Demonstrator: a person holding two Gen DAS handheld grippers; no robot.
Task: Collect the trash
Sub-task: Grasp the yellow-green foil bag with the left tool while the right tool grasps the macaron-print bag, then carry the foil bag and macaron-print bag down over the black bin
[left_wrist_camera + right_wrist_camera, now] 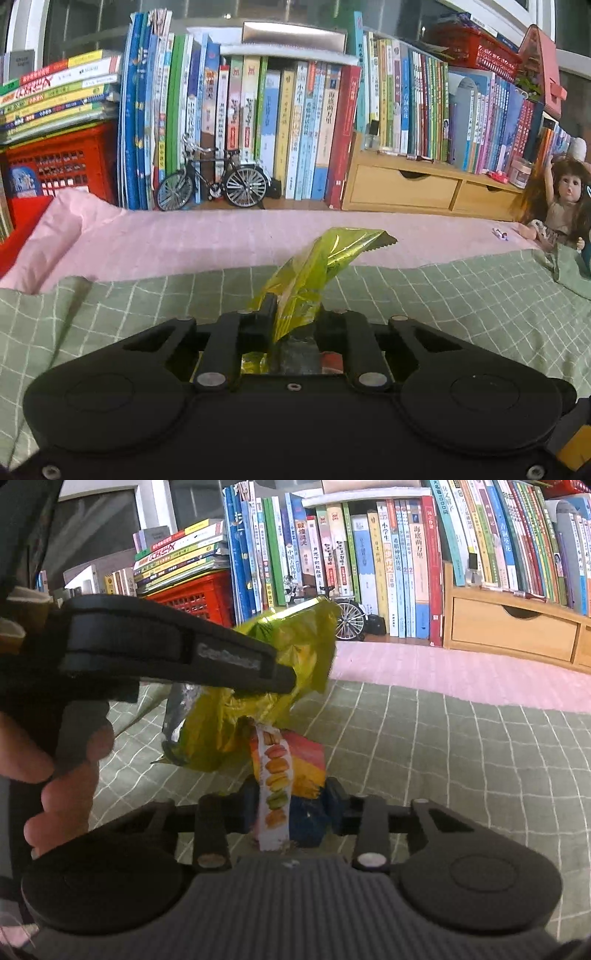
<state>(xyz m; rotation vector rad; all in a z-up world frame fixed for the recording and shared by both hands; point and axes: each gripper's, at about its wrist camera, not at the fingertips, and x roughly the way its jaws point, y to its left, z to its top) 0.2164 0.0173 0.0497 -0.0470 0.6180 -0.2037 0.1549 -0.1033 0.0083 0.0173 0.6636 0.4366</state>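
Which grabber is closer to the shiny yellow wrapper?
Left. The left gripper is clamped right on the yellow-green wrapper. The right gripper sits just below and beside it, pinching a macaron-print packet instead.

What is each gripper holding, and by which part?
The left gripper pinches the yellow-green wrapper at its lower end. The right gripper clamps the macaron-printed packet at its lower part.

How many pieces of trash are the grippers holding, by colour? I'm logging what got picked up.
Yellow-green foil wrapper, in the left gripper: 1
Multicoloured macaron wrapper, in the right gripper: 1
Total: 2
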